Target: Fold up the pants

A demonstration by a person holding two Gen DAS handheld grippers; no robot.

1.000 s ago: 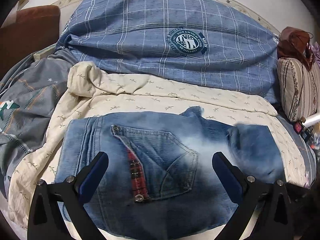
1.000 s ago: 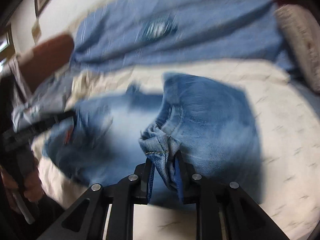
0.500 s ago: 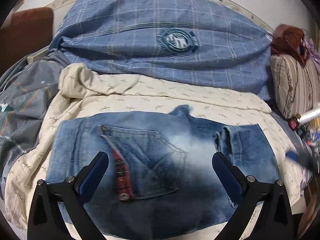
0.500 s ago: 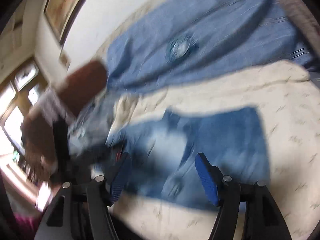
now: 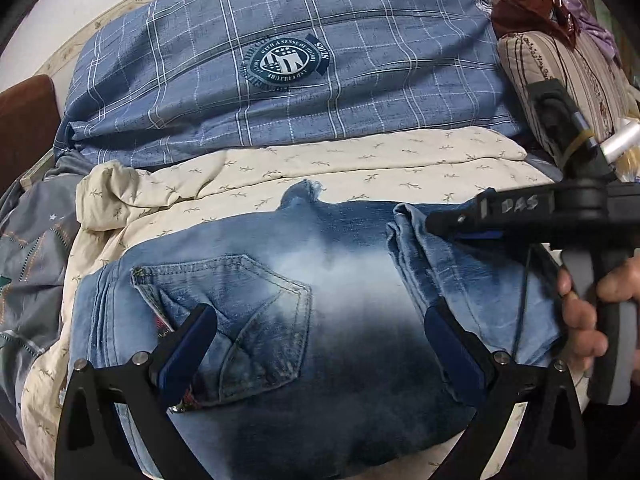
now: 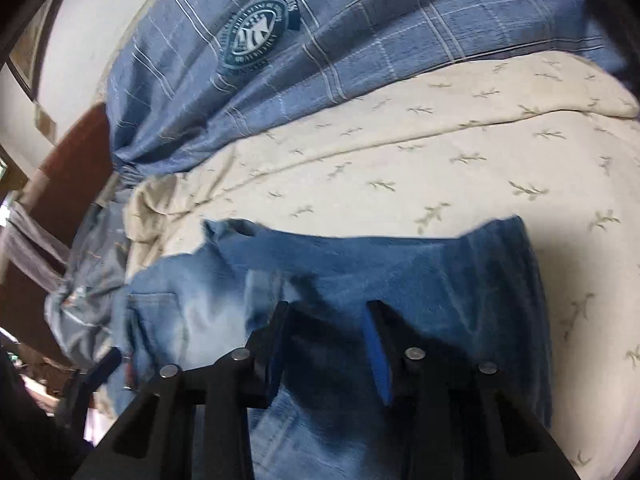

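Folding looks nearly done: the jeans (image 5: 320, 320) lie as a compact denim rectangle on the cream leaf-print sheet (image 5: 400, 160), back pocket (image 5: 240, 320) facing up at the left, a doubled-over leg end (image 5: 420, 248) lying across the right part, and the blue plaid pillow (image 5: 280, 60) well behind. L gripper (image 5: 320, 344) hangs over the near edge w/ its pads spread wide, nothing between them, not pressing cloth. R gripper (image 6: 326, 344) comes in from the right, over the folded leg end; its jaws have just been narrowing from a wide spread and now stand partway apart, w/ denim seen below the gap but no cloth visibly pinched, so I read it as empty. The hand (image 5: 580, 312) on its handle shows at the right edge of the left wrist view. Judgement: last fold has been laid, step in hand is tidying/flattening or setting up one more fold. Next move prob. calls for catching the right-hand doubled edge w/ both layers together, low & square, so the stack doesn't slide on the soft sheet; L side should pin the pocket end while that happens.
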